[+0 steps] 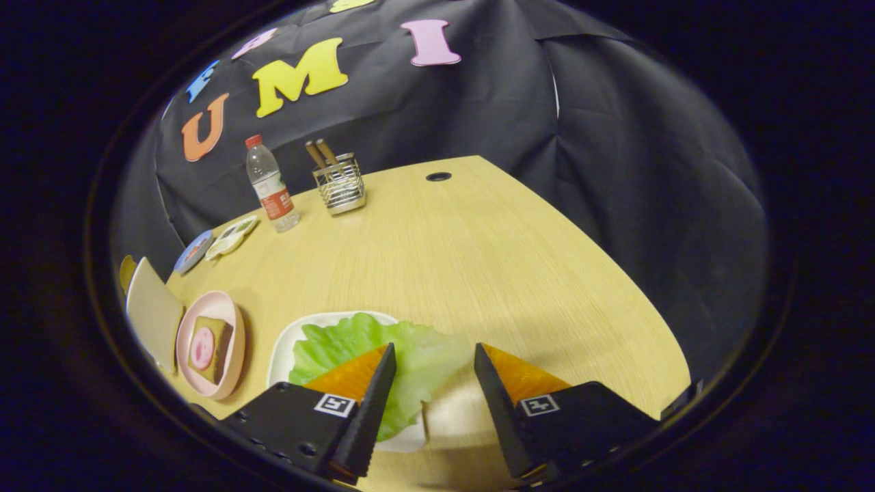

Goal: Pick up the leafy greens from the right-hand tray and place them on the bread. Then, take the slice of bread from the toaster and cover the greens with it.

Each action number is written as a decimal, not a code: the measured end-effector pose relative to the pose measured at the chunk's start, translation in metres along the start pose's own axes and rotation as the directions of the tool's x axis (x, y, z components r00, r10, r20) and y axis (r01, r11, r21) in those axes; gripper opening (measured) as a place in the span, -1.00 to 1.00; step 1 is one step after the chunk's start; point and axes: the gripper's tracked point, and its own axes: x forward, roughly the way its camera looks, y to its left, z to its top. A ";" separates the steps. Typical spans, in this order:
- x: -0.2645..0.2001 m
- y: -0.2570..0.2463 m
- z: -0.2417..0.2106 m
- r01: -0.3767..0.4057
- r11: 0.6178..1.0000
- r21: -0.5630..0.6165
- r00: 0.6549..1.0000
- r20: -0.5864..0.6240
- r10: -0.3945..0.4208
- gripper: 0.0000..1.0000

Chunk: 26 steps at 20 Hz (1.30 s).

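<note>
A green lettuce leaf (342, 338) lies on a white tray (286, 342) and hangs over the tray's right rim. My gripper (435, 346) is open just above it. The left finger (372, 389) covers part of the leaf, the right finger (499, 396) stands just past the leaf's edge, and the leaf's right part shows in the gap between them. Left of the tray, a pink plate (236, 321) holds a bread slice (220, 345) with a round pink slice on top. Beyond the plate stands a pale beige block (154, 311), probably the toaster; I cannot make out a slice in it.
A water bottle (271, 184) and a wire holder with wooden sticks (340, 184) stand at the back of the wooden table (478, 260). Small flat dishes (229, 236) lie left of the bottle. A cable hole (438, 176) sits near the far edge. The table's curved edge runs along the right.
</note>
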 end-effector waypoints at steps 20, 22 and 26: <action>-0.083 0.085 0.045 0.075 0.971 -0.226 0.983 0.182 -0.033 -0.83; -0.096 0.107 0.049 0.070 0.965 -0.253 0.980 0.199 -0.019 -0.84; -0.119 0.157 0.055 0.064 0.942 -0.328 0.968 0.250 0.021 -0.83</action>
